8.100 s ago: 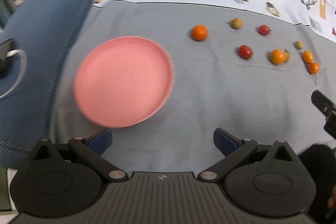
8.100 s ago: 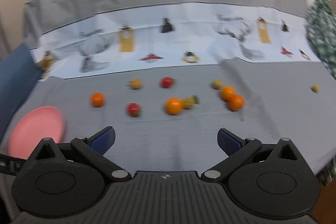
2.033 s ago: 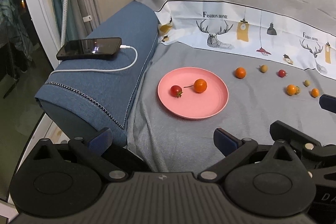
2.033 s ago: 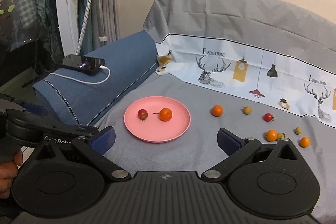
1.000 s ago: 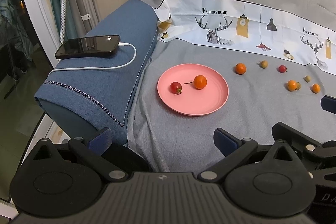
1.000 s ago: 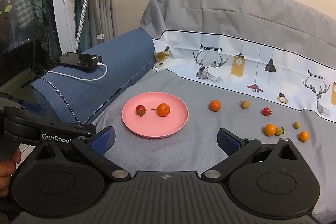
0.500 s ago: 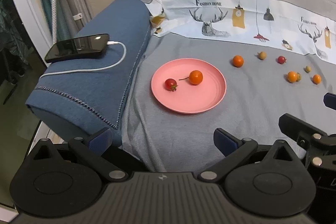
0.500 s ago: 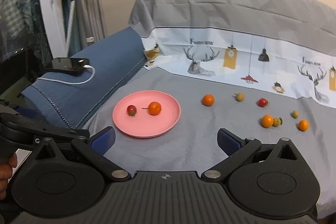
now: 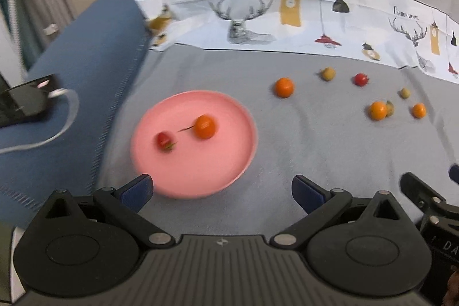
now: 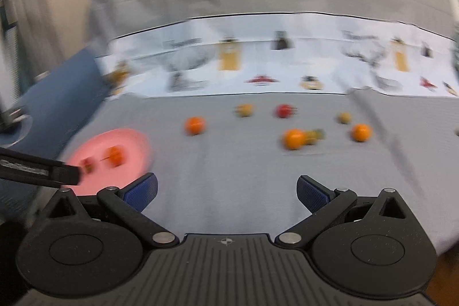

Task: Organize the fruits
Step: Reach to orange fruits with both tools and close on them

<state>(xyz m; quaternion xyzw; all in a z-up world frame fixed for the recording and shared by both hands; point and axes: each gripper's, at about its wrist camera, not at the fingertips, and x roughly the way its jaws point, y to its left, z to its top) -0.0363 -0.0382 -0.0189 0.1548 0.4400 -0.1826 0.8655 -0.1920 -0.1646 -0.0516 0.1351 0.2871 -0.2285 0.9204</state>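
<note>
Both tools now much closer to the bed surface than half a second ago; both views motion-blurred, so approach under way.

Nearest: left gripper [image 9: 221,189], blue pads spread wide, nothing between them. Right gripper [image 10: 226,189] likewise spread wide and empty, aimed over bare grey bedsheet [image 9: 287,168].

Just beyond the left gripper: round pink plastic plate [image 9: 229,162], near rim almost at the left pad. Inside it, small red cherry tomato [image 9: 164,140] on the left and orange cherry tomato with a thin stem [image 9: 204,126] just right of it, apart. Same two as in the earlier frames; count on plate unchanged at two.

Farther and right, loose on the sheet, positions unchanged: lone orange tomato nearest the plate [image 9: 284,87]; larger orange tomato [image 9: 378,110] touching a yellowish-green fruit [image 9: 389,108]; small orange tomato at far right [image 9: 419,110]. Farthest row: dull yellow fruit [image 9: 328,73], red tomato with calyx [image 9: 360,79], small olive-yellow fruit [image 9: 404,93].

Far left: black phone on a white cable [image 9: 25,102] on the blue cushion [image 9: 86,70].

Judgement: return leg after a drop-off; seven fruits left to collect. Right view centred on the loose cluster, so next pick probably there; which fruit, cannot tell. Round fruit on soft cloth likely to roll if nudged.
</note>
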